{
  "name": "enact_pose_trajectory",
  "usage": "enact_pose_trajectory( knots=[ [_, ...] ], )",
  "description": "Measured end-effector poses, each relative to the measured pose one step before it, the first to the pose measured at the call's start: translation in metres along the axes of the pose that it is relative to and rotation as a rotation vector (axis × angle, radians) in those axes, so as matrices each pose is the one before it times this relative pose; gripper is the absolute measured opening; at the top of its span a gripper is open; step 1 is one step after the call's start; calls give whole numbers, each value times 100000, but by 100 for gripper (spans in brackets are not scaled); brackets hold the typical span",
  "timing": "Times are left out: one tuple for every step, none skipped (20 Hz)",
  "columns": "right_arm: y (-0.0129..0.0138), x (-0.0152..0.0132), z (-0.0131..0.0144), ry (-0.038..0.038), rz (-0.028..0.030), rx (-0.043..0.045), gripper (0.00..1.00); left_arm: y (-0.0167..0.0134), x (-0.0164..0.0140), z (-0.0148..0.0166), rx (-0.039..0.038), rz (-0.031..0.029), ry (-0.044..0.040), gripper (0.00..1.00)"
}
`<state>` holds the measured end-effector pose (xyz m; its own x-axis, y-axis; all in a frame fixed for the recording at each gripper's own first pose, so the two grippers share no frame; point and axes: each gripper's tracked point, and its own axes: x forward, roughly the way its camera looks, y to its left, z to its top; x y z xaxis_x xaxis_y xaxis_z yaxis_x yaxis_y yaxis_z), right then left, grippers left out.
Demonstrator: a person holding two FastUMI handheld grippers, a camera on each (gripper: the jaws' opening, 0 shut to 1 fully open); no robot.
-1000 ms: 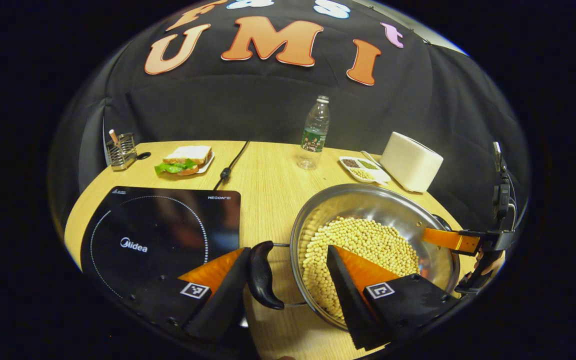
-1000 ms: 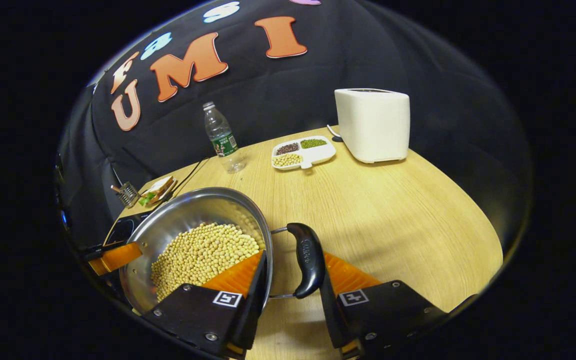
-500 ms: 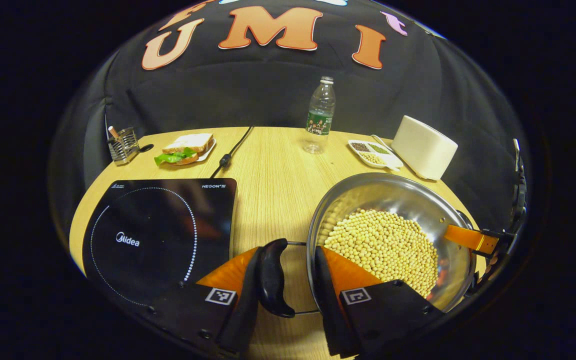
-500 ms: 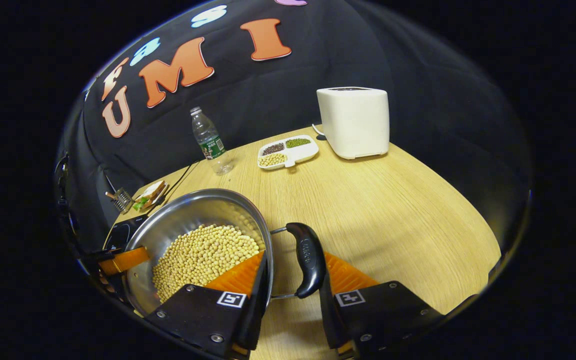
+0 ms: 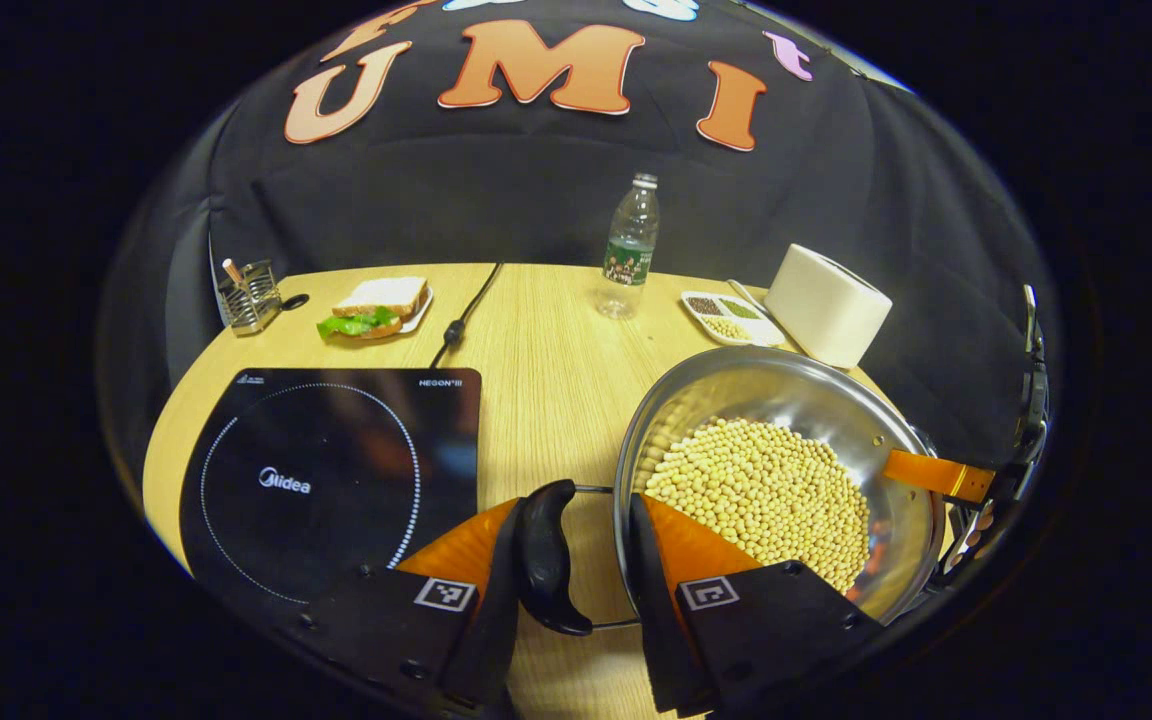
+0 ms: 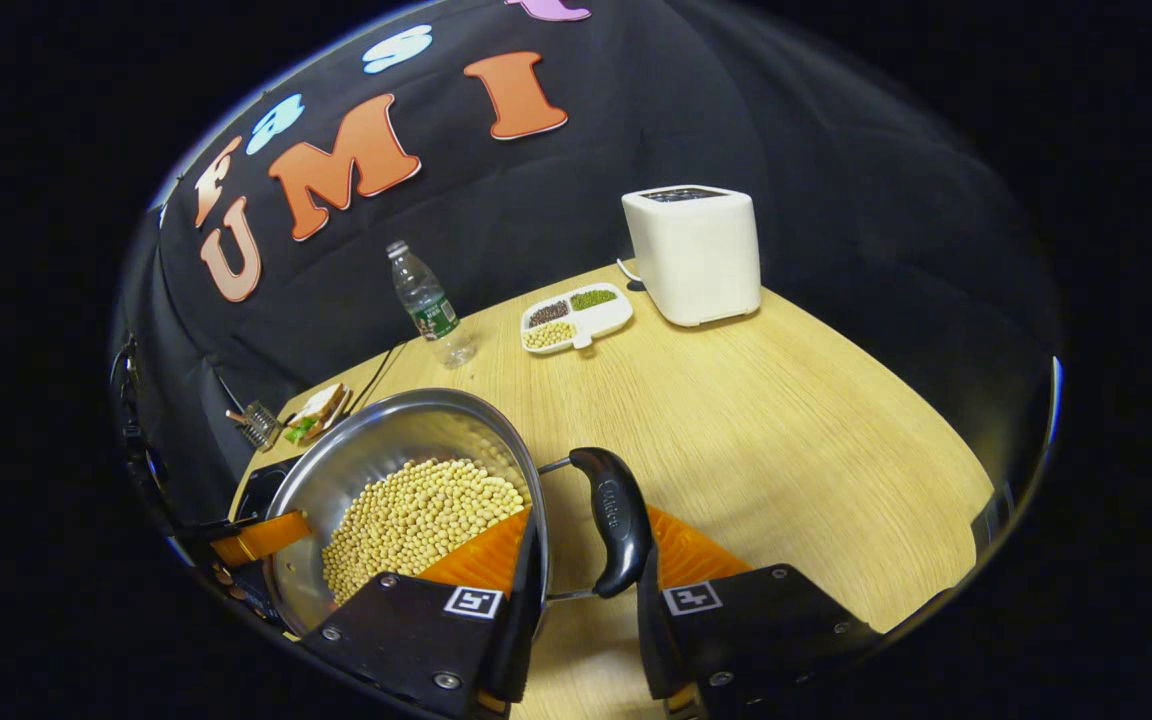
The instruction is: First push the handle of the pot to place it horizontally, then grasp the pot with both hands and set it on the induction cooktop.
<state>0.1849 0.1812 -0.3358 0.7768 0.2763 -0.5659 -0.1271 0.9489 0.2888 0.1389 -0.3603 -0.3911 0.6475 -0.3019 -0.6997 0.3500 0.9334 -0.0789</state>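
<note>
pot (image 5: 776, 470) of soybeans sits on the table (image 5: 546, 360) just right of the induction cooktop (image 5: 326, 480), and left gripper (image 5: 576, 560) and right gripper (image 6: 586, 555) each clamp a side handle, sharing the load to keep it level.

— Any brand read?
— Read "Midea", white print on the induction cooktop (image 5: 336, 470), lower left of the left gripper view.
— Anything more there?
— Noticed small print at its upper corners, too blurred to read.
— And elsewhere?
— Made out an embossed word on the pot's handle (image 6: 613, 520), too small to read.
</note>
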Motion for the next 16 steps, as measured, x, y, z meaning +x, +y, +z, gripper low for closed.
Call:
enact_pose_trajectory(
  knots=[
    [515, -498, 376, -869, 502, -134, 44, 250, -706, 517, -103, -401, -378, 59],
    [644, -459, 233, -649, 501, -297, 44, 398, -429, 402, -255, -206, -351, 60],
    [724, -320, 270, -693, 588, -253, 44, 449, -649, 329, -281, -96, -205, 59],
    [779, -461, 213, -617, 784, -377, 39, 509, -733, 300, -123, 149, -237, 60],
    [687, -234, 160, -255, 646, -162, 44, 544, -603, 332, 226, 348, -387, 60],
    [884, -321, 69, -173, 932, 99, 44, 761, -557, 334, 584, 811, -677, 59],
    [846, -349, 113, -218, 1011, 244, 44, 694, -551, 272, 380, 914, -646, 59],
    [973, -65, -90, 16, 1073, 308, 44, 771, -592, 343, 124, 901, -535, 60],
    [1043, -94, -71, 127, 1101, 395, 44, 898, -525, 201, -553, 1017, -49, 60],
    [1143, 44, -160, 304, 1152, 149, 44, 883, -544, 340, -456, 954, -209, 60],
    [1235, 64, -145, 218, 1162, -213, 44, 1130, -586, 113, -265, 1063, -356, 60],
    [1107, -15, -192, 128, 1040, -423, 44, 1012, -542, 68, -80, 1002, -340, 60],
    [1159, 43, -234, 480, 1015, -338, 44, 1081, -438, 26, -485, 916, -18, 59],
    [1105, -22, -217, 518, 1115, -297, 44, 1121, -433, -69, -1041, 889, 221, 60],
    [1167, 9, -146, 328, 1009, -477, 44, 1112, -432, -57, -1082, 804, 17, 60],
    [1236, 319, -204, 324, 953, -505, 44, 1079, -363, 57, -866, 869, 233, 60]
  ],
)
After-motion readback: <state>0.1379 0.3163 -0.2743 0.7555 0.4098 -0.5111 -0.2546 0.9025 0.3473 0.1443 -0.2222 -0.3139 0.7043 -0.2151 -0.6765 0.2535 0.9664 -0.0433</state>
